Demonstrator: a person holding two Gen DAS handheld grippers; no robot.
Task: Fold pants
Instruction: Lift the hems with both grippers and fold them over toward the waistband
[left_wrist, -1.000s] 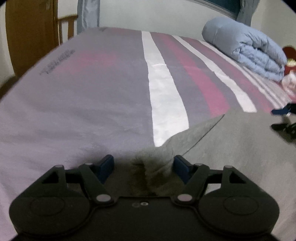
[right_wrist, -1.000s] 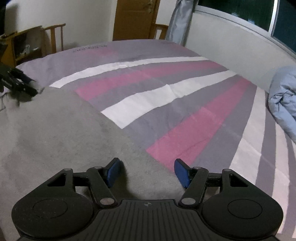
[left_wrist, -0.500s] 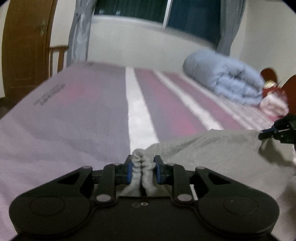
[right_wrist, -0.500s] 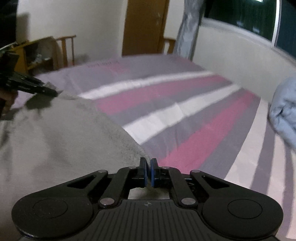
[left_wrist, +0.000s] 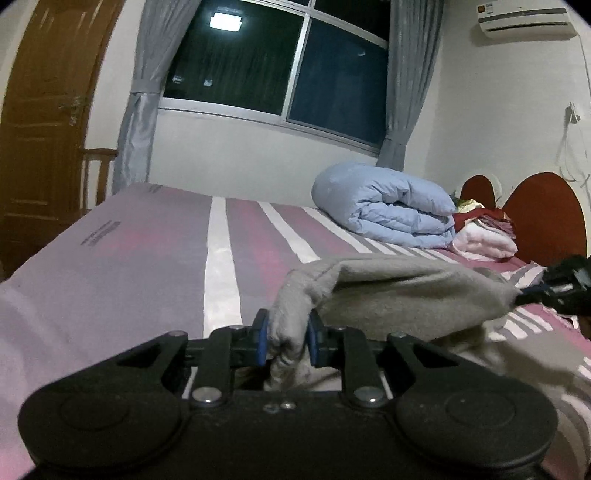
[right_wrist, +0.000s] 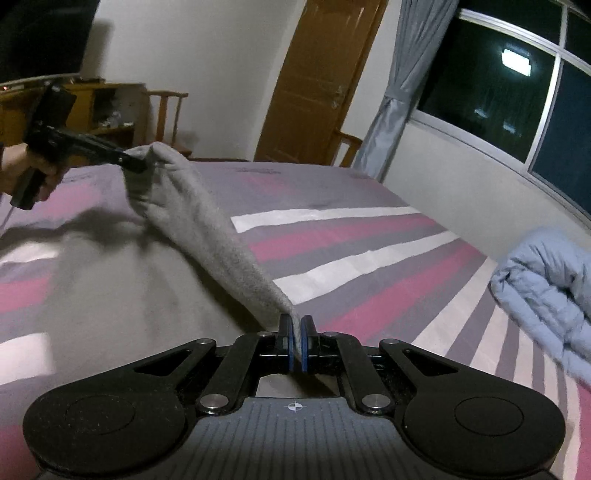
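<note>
Bedroom walls and a dark window (left_wrist: 280, 62) fill the top of your left view, with a wooden door (left_wrist: 48, 122) at 10 o'clock. Below them, your bed (left_wrist: 147, 251), in its striped pink, grey and white sheet, takes up most of both views. On it, at 2 o'clock in the left view, lies a rolled blue duvet (left_wrist: 388, 206), and touching its right end is a small pile of pink and red laundry (left_wrist: 484, 236) against the red headboard (left_wrist: 543, 206).

Your grey pants (right_wrist: 207, 229) hang lifted off the sheet, stretched between your two grippers; the rest of the cloth sags back onto the bed at 9 o'clock in the right view.

Your left gripper (left_wrist: 284, 341) is closed down on a thick bunched wad of the pants, its blue pads (left_wrist: 260, 341) kept a little apart by the cloth. In the right view you see it at 10 o'clock, held in your hand (right_wrist: 26, 170).

Your right gripper (right_wrist: 295, 343) is nearly fully closed, pinching a thin edge of the pants between its pads. The left view shows it at 3 o'clock.
</note>
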